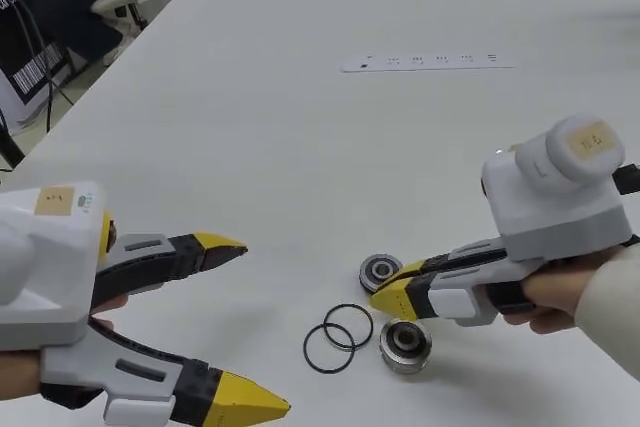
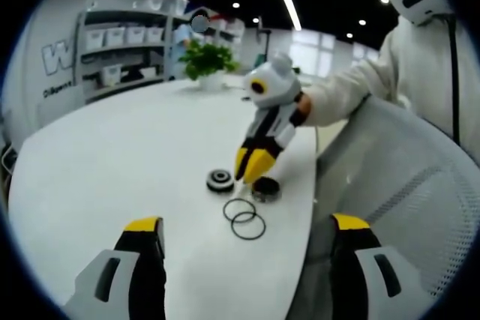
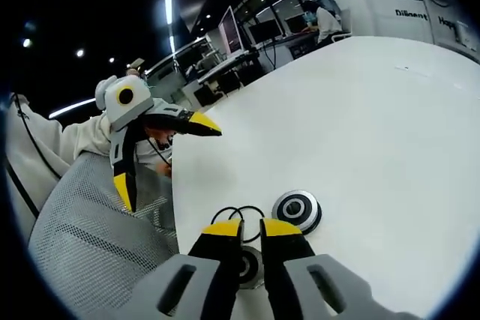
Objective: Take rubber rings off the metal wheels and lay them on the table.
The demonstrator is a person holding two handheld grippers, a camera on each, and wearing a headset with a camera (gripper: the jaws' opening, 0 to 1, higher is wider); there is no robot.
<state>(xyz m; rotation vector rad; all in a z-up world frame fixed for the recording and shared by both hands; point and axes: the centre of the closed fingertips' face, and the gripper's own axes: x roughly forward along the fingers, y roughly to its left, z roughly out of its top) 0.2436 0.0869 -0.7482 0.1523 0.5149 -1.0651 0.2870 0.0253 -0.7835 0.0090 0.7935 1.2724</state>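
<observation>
Right gripper (image 1: 388, 297): jaws closed to a thin slit, nothing visibly between the tips. The tips sit between the two wheels, just beside both, low over the table (image 1: 300, 127).

Left gripper (image 1: 240, 327): jaws wide open, holding nothing, near left and well apart from the parts.

Two rubber rings (image 1: 338, 338) lie flat on the table, overlapping, just left of the near wheel (image 1: 405, 344). That wheel looks bare metal. The far wheel (image 1: 381, 270) has a dark rim, so it probably has a ring on it; can't confirm at this resolution.

Risks from here:
- Neither wheel is held. Prying at a rim with closed tips will likely shove or tip the wheel instead of lifting the ring. The left gripper should pin it first.
- The left gripper view shows the table edge close to the parts. A pushed wheel could roll off it.
- A stretched ring can snap free of the tips and fly.
- The right gripper's tips are near the laid rings, so a sloppy sweep could drag them.
</observation>
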